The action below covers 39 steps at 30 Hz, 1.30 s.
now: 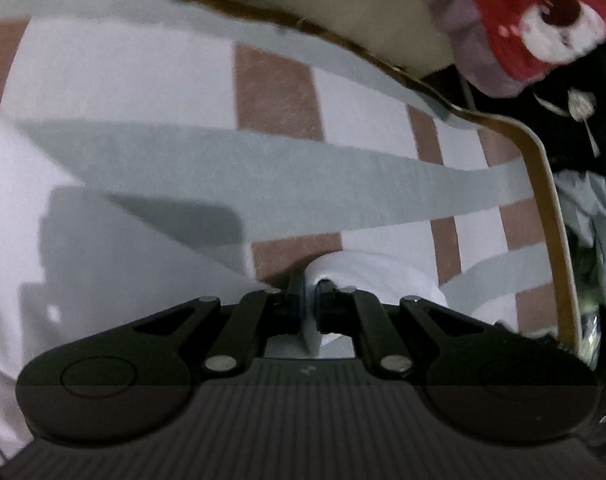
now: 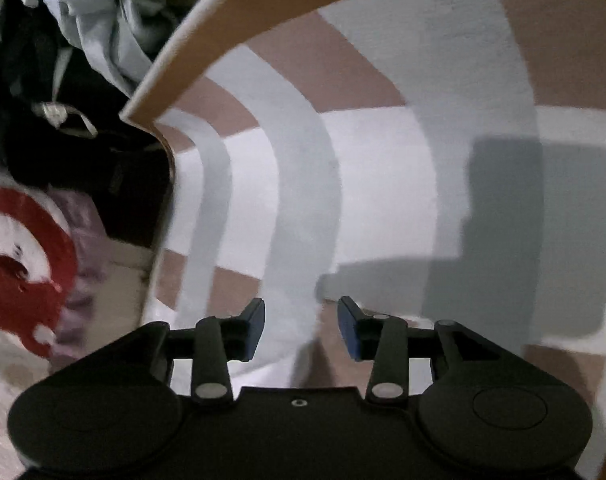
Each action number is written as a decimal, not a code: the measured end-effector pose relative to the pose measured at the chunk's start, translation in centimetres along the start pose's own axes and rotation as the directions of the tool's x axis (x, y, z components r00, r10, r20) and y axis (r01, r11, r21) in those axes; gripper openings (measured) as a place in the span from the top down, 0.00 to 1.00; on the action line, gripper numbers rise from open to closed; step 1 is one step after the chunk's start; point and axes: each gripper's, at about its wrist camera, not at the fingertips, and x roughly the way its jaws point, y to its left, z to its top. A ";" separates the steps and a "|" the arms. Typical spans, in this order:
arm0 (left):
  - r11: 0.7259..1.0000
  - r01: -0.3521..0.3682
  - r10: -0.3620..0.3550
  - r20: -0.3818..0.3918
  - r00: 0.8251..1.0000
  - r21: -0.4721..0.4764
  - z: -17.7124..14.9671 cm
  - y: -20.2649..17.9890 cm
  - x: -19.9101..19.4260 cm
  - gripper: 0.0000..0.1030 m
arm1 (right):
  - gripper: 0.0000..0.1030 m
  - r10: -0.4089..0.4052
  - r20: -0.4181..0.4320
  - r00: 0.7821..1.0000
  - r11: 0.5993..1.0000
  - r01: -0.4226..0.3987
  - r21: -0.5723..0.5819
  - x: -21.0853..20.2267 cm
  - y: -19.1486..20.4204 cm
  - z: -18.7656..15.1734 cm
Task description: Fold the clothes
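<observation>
A white garment [image 1: 19, 216] lies at the left of the left wrist view, on a checked cloth of white, pale blue and brown [image 1: 183, 80]. My left gripper [image 1: 310, 286] is shut on a bunched fold of the white garment [image 1: 367, 272], which pokes out between the pads. In the right wrist view my right gripper [image 2: 301, 320] is open and empty, low over the checked cloth [image 2: 383, 168]. A white edge of fabric [image 2: 279, 364] lies just under its fingers; I cannot tell if it is the garment.
The table's brown edge [image 1: 543, 184] curves along the right; it also shows in the right wrist view [image 2: 207, 40]. Beyond it lie a red and white garment [image 1: 543, 20], a pale crumpled garment [image 2: 103, 20] and dark floor.
</observation>
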 end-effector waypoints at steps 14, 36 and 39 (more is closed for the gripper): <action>0.958 0.029 -0.024 -0.021 0.999 0.286 -2.3 -3.2 -1.3 0.93 | 0.87 0.113 -0.007 0.994 0.917 -0.107 -0.384 0.1 5.1 -4.5; 0.614 -0.145 0.164 0.054 0.985 0.776 -11.5 -5.6 -5.5 0.40 | 0.78 -0.413 0.192 0.890 0.673 0.440 -0.594 -2.6 4.4 -2.8; 0.703 -0.212 0.174 0.124 0.977 0.679 -7.7 -4.5 -6.7 0.36 | 0.63 -0.251 0.091 0.964 0.824 0.262 -0.503 -3.6 2.7 -1.2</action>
